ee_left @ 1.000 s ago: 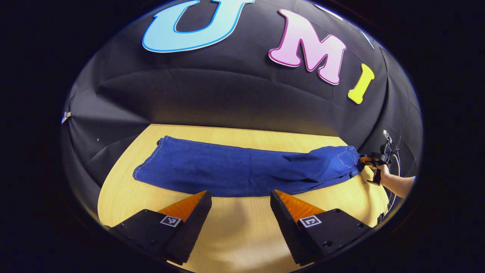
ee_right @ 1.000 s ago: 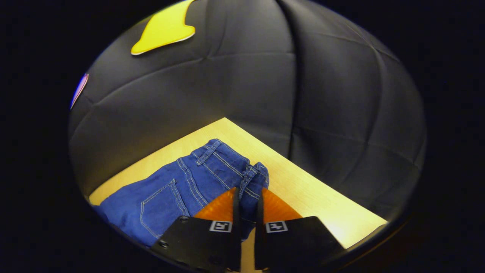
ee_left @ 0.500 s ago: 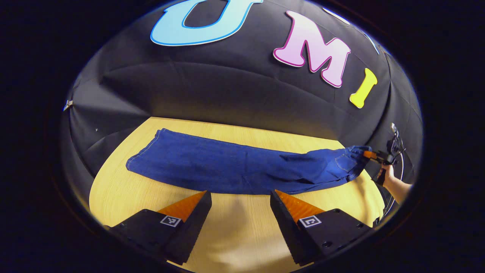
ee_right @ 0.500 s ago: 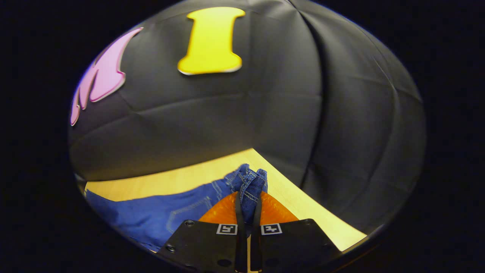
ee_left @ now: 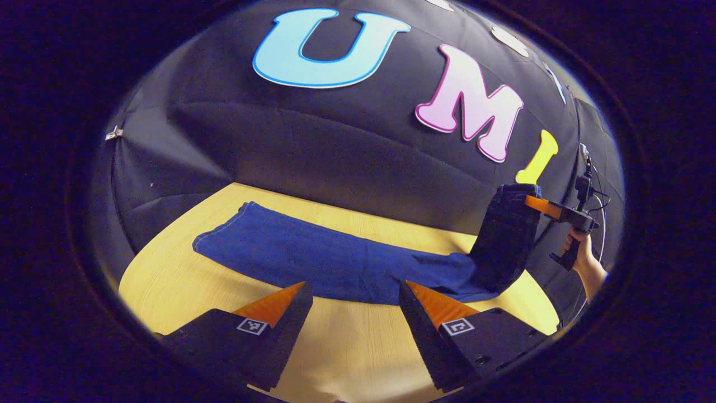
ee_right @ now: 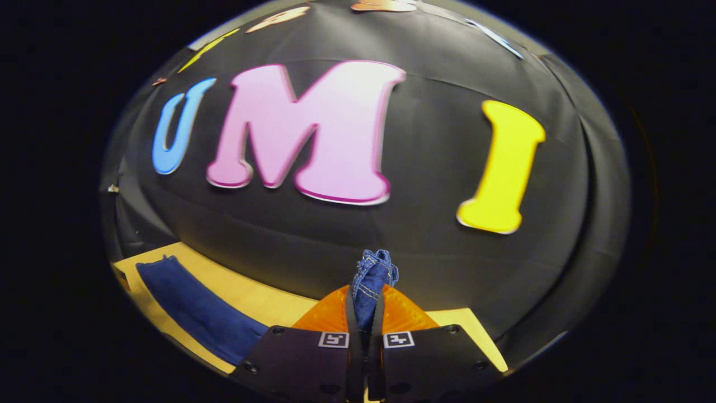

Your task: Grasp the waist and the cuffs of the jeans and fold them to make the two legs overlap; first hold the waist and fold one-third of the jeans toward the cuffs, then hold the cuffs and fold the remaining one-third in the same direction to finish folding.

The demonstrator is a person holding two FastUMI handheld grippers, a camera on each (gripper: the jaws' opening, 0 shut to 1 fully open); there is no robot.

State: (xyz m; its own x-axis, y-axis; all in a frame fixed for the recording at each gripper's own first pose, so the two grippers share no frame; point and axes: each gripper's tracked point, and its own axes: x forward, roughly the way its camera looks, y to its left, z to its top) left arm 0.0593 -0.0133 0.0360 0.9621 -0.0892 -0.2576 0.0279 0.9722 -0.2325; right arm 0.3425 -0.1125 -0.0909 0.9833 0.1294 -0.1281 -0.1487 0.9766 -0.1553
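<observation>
Pinching jeans waist (ee_right: 371, 275), right gripper (ee_right: 364, 313) holds it off the wooden table (ee_left: 347, 347); legs (ee_left: 313, 260) lie flat mid-frame. Left gripper (ee_left: 353, 299) spread, lower centre.

Jeans (ee_left: 335, 260) on table (ee_left: 168, 280), waist end aloft in right gripper (ee_left: 531, 202).

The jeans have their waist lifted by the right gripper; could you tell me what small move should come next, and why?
Probably carry the waist sideways over the legs toward the cuffs. The right gripper is shut on it above the table, while the rest of the jeans lie flat and the left gripper hangs open.
</observation>
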